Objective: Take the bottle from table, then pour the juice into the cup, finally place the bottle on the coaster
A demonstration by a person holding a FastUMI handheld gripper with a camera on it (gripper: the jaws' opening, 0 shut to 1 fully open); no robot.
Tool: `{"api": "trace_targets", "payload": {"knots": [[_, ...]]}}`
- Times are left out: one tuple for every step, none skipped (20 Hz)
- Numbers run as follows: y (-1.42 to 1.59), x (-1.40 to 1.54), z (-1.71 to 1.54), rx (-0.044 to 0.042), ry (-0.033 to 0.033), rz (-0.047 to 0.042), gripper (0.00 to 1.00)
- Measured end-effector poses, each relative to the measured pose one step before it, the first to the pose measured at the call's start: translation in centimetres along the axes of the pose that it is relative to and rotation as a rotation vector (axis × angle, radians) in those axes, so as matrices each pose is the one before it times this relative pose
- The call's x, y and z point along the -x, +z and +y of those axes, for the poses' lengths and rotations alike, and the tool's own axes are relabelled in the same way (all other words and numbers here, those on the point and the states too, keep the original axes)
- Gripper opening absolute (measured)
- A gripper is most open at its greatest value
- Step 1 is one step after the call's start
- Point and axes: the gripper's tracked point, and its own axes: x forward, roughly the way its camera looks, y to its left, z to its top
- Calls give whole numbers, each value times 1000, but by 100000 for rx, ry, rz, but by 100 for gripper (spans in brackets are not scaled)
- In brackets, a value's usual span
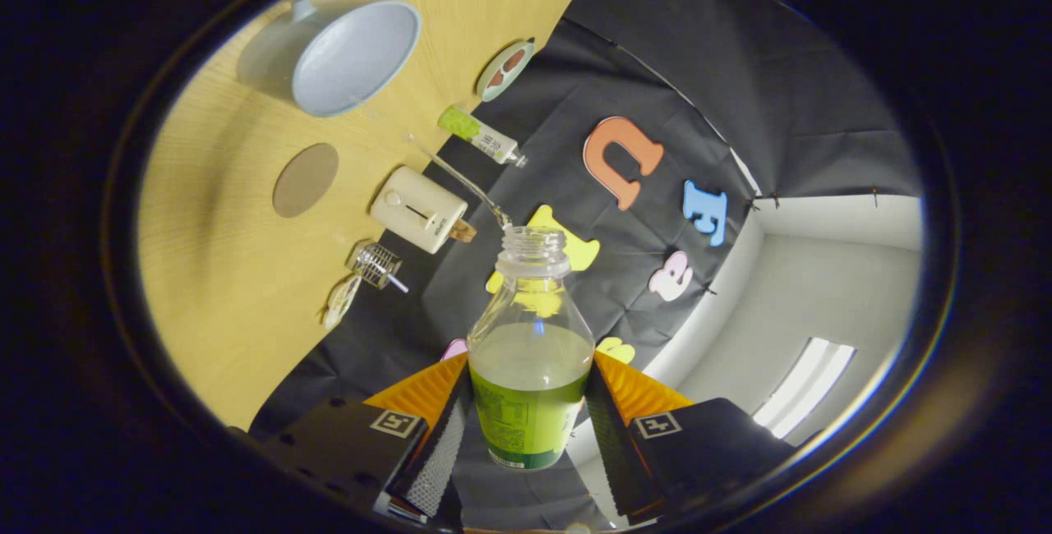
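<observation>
Gripper view: gripper (530, 407) clamped on bottle (530, 370), both fingers pressing label sides at lower centre of frame. Bottle uncapped, neck pointing away along fingers, pale juice filling lower body, level surface just above label. Whole view rolled: table (222, 337) sweeps up left side, so grip looks tilted, probably swinging toward pour. Cup (349, 53) sits upper left, mouth open, empty, well apart from bottle mouth. Round brown coaster (305, 179) lies below cup, bare, awaiting bottle. Cream box (419, 209) near table edge, between coaster and bottle neck.
</observation>
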Motion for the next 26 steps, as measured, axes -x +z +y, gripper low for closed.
{"api": "trace_targets", "payload": {"knots": [[-40, 48, -285, 200, -605, 103, 80], [-60, 1, -339, 692, -1353, 89, 80], [-71, -67, -500, 299, -1818, 251, 80], [-41, 40, -531, 90, -1869, 1, 79], [230, 12, -165, -250, -419, -833, 79], [197, 14, -120, -192, -15, -651, 79], [0, -29, -263, 770, -837, -137, 79], [3, -45, -321, 1111, -907, -215, 79], [-98, -88, -216, 407, -426, -333, 79], [-99, -211, -115, -1136, 8, -135, 79], [-380, -266, -249, -821, -233, 793, 79], [-448, -173, -93, -731, 411, 1004, 79], [-234, -144, -182, -903, -10, 636, 79], [-117, -186, -331, -1666, -401, 16, 79], [-59, -113, -48, -3394, 612, 33, 80], [-238, 12, 169, -4099, 1902, 604, 79], [-208, -27, 201, -4163, 2835, 730, 79], [-127, -50, 162, -3578, 1652, 794, 79], [155, -124, -195, -3089, 549, 440, 79], [28, 51, -75, -3332, 833, 240, 79], [25, 71, 442, -3869, 2223, 275, 79], [105, 98, 345, -4349, 2610, 460, 80], [-97, 90, 94, -4415, 2243, 520, 80], [8, 80, -195, -4751, 853, 481, 79], [75, 107, -119, -4814, 1321, 751, 80], [-170, 165, 238, -4938, 2463, 1036, 80]]}}
